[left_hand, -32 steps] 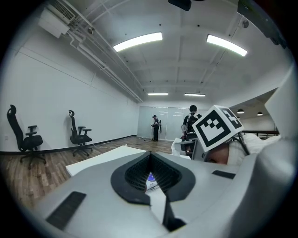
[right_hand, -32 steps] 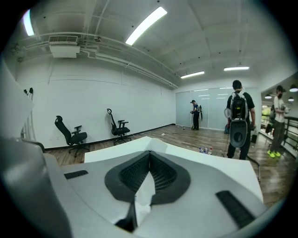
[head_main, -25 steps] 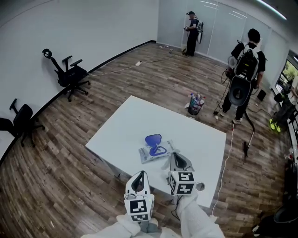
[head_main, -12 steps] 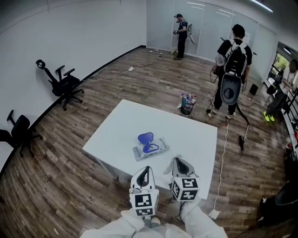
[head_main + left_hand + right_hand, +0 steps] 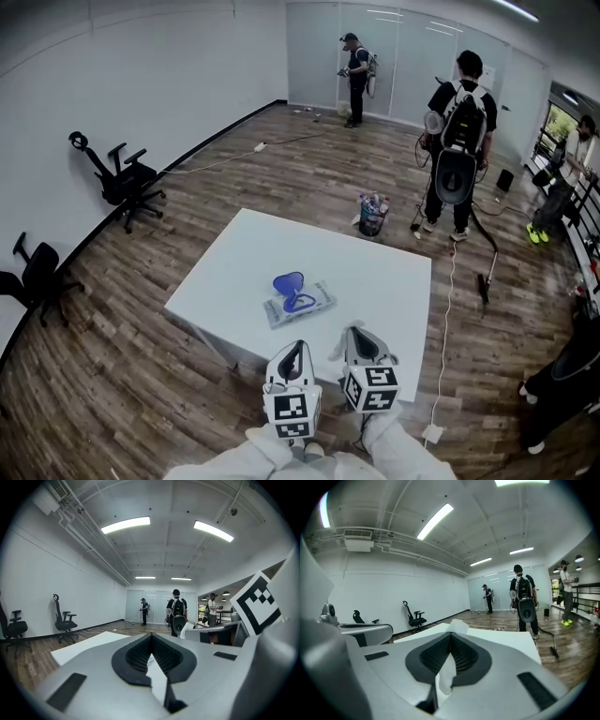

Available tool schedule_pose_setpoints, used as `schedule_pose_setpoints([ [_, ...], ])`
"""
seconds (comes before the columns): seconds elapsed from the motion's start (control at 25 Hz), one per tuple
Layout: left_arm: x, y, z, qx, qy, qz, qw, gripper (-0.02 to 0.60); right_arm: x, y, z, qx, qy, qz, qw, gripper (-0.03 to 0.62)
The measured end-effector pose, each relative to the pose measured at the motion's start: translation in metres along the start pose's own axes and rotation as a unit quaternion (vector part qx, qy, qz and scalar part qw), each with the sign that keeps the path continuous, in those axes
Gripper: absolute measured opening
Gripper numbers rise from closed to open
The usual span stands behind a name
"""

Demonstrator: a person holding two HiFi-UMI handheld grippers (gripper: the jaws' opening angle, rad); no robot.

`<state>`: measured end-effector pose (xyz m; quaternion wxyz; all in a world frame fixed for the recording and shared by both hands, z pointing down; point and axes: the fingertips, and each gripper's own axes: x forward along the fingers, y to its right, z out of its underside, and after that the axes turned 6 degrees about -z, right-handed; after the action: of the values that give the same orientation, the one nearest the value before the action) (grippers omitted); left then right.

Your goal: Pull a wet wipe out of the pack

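Observation:
The wet wipe pack (image 5: 298,304) lies flat near the middle of the white table (image 5: 375,272), and its blue lid (image 5: 287,283) stands open. My right gripper (image 5: 359,334) (image 5: 451,636) hovers over the table's near edge, apart from the pack and shut on a white wipe (image 5: 457,626) that sticks out past its tips. The same wipe (image 5: 188,630) shows beside my left gripper (image 5: 151,637). The left gripper (image 5: 295,350) is level with the right one just off the near edge, with its jaws closed and nothing held.
Two office chairs (image 5: 122,178) (image 5: 33,272) stand by the left wall. A bin of bottles (image 5: 372,214) sits on the floor beyond the table. One person with a backpack (image 5: 457,141) stands at the right, another (image 5: 354,66) by the far glass wall. A cable (image 5: 448,309) runs along the floor.
Both grippers have drawn back from the pack toward me. The right one was at the pack's edge and now holds the wipe clear of it.

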<state>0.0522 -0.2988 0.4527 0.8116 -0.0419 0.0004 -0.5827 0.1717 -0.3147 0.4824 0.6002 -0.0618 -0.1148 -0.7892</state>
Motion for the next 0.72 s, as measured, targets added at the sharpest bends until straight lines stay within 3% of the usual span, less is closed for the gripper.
schedule_pose_setpoints([
  [0.72, -0.004, -0.007, -0.009, -0.001, 0.011, -0.014, 0.9998, 0.0, -0.004, -0.016, -0.01, -0.016, 0.013, -0.017, 1.0, 0.009],
])
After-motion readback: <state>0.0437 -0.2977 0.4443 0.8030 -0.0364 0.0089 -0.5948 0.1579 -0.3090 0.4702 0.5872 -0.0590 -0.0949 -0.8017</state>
